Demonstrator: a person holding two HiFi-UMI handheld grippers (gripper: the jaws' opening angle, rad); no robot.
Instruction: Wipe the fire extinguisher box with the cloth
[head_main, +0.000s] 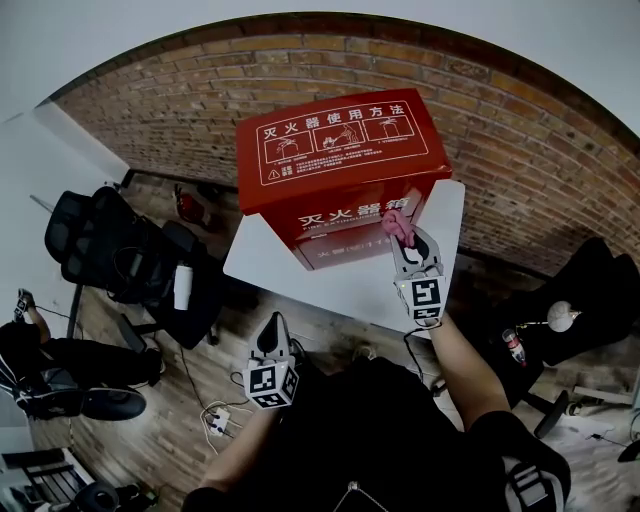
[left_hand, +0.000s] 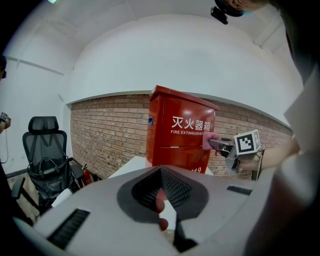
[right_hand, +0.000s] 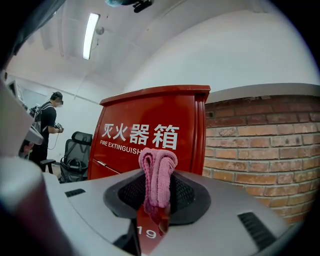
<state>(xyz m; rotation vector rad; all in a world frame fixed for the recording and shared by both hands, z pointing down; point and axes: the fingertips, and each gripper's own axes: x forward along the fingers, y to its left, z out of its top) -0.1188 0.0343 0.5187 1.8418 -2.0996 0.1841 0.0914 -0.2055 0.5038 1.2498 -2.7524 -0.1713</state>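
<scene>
Right tongs (right_hand: 156, 210) grip one cloth (right_hand: 157, 170) before one red box (head_main: 340, 150).

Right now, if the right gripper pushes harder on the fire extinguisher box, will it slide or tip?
Probably neither easily: the fire extinguisher box looks like rigid metal and sits flat on the white table. A high push might rock it, since it stands tall. The soft cloth should cushion contact.

Fire extinguisher box (head_main: 340, 150): fine print on lid too small to read; base hidden behind body of left gripper (left_hand: 161, 174) in left gripper view. Cloth (right_hand: 158, 167) covers end of English line on box front; its lower folds vanish between jaws of right gripper (right_hand: 156, 189). Table (head_main: 340, 290) far edge hidden under box.
</scene>
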